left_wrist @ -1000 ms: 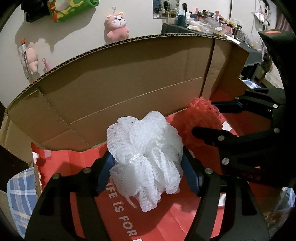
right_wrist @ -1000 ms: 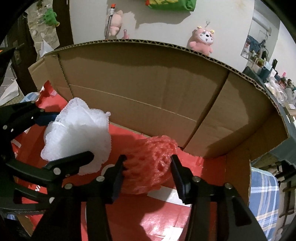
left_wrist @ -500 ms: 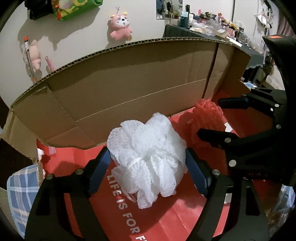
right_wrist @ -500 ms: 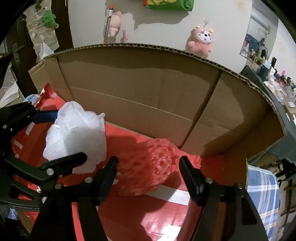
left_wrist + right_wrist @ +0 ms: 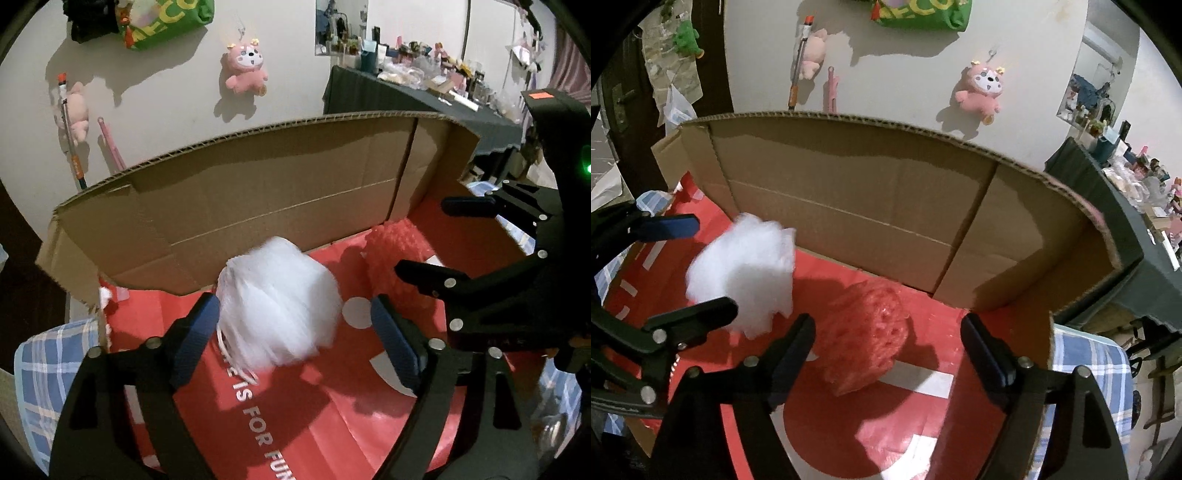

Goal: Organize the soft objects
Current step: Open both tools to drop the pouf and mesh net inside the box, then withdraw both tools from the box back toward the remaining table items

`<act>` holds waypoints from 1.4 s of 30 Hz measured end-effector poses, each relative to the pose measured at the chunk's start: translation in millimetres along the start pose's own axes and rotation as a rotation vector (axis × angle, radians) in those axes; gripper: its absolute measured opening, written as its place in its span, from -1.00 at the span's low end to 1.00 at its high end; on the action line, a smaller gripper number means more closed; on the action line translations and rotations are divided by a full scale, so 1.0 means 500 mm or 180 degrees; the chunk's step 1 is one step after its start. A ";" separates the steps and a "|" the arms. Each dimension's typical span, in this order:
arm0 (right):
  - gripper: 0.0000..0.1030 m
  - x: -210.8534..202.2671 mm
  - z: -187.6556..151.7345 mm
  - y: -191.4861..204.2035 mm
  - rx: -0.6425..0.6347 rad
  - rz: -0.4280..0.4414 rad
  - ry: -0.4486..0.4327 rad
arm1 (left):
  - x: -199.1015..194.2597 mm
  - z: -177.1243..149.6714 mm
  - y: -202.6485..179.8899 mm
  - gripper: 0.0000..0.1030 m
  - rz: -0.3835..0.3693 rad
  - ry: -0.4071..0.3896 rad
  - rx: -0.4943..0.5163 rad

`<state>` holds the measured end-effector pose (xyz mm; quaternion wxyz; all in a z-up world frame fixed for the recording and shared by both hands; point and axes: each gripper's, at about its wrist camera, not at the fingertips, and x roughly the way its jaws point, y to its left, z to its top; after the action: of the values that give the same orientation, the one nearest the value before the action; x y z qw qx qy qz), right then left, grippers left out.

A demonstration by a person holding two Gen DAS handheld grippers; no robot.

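A white mesh bath puff (image 5: 279, 304) is blurred in motion between the wide-open fingers of my left gripper (image 5: 293, 325), free of both pads, inside a cardboard box (image 5: 258, 206) with a red printed floor. It also shows in the right wrist view (image 5: 744, 280). A red foam net sleeve (image 5: 866, 334) lies on the box floor between the open fingers of my right gripper (image 5: 888, 345), touching neither. In the left wrist view the red sleeve (image 5: 397, 254) sits right of the puff, partly behind the right gripper (image 5: 436, 240).
The box's tall back wall (image 5: 886, 206) stands close ahead. Blue plaid cloth (image 5: 40, 373) lies outside the box on the left and also on the right (image 5: 1086, 373). Pink plush toys (image 5: 245, 68) hang on the wall. A cluttered dark table (image 5: 424, 99) stands at the right.
Both grippers opened wide and pulled back and up. The white puff left the left fingers and is dropping. The red sleeve left the right fingers and rests on the box floor.
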<state>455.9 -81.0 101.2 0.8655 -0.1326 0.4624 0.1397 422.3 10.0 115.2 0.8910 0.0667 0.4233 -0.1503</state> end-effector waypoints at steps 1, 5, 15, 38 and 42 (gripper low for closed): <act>0.62 -0.006 0.000 0.000 0.0006 -0.0002 -0.0011 | -0.010 -0.002 -0.001 0.68 -0.0005 -0.0032 -0.0008; 0.73 -0.048 -0.003 -0.001 0.0032 -0.0032 -0.0106 | -0.059 -0.010 -0.006 0.69 -0.0055 -0.0159 -0.0065; 0.97 -0.221 -0.051 0.011 0.0052 -0.0121 -0.0540 | -0.234 -0.066 -0.031 0.89 -0.0215 -0.0699 -0.0239; 1.00 -0.636 -0.377 0.127 0.0036 -0.0271 -0.1996 | -0.575 -0.347 -0.166 1.00 0.0078 -0.2015 -0.0302; 1.00 -0.668 -0.445 0.163 0.0012 -0.0393 -0.2180 | -0.602 -0.404 -0.197 1.00 0.0157 -0.2138 -0.0286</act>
<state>78.3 -125.3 253.3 0.9775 -0.1041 0.1365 0.1225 62.5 30.3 221.6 0.9860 -0.0157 0.1106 -0.1235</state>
